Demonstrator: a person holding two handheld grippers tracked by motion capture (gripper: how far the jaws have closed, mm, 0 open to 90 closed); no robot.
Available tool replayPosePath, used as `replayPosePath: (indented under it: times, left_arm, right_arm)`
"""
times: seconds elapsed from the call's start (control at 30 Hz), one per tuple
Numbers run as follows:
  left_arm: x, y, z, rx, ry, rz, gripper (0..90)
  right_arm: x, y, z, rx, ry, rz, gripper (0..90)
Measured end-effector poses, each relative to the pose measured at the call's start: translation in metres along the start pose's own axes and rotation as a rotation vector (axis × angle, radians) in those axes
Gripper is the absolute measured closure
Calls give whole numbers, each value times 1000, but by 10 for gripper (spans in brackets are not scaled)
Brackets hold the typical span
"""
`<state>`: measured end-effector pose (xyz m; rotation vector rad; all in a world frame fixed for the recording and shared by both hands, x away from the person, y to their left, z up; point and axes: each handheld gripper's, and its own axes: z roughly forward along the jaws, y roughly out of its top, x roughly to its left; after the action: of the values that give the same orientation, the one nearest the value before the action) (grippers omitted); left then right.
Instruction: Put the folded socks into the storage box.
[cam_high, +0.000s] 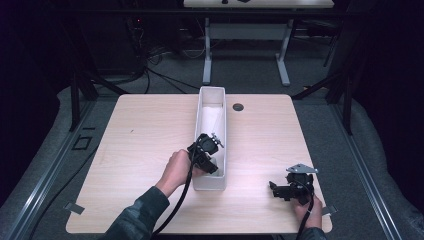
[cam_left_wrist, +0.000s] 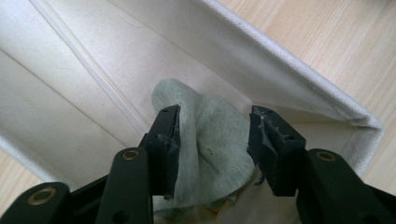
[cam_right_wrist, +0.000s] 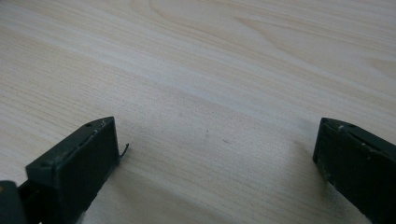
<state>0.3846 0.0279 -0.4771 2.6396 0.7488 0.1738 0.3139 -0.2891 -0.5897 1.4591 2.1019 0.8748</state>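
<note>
A crumpled pale green cloth is lying in the near end of a long white fabric bin. The left gripper is straddling it, jaws part open; lift straight toward twelve o'clock. The right gripper is gaping empty.

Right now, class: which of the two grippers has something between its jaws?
The left gripper, reaching into the white fabric bin: a pale green cloth sits between its jaws. The right gripper is open over bare table.
</note>
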Motion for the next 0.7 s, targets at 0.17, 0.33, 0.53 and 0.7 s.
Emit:
replayPosePath:
  times: [0.17, 0.33, 0.53, 0.7]
  left_arm:
    - [2, -2, -7, -16, -3, -15, 432]
    - [4, -3, -15, -42, -5, -29, 350]
    - [7, -6, -29, -81, -2, -40, 244]
    - [8, -9, -37, -102, 3, -41, 177]
  right_arm:
    - [0, 0, 0, 0, 0, 0, 0]
    - [0, 0, 0, 0, 0, 0, 0]
    - [0, 0, 0, 0, -1, 0, 0]
    - [0, 0, 0, 0, 0, 0, 0]
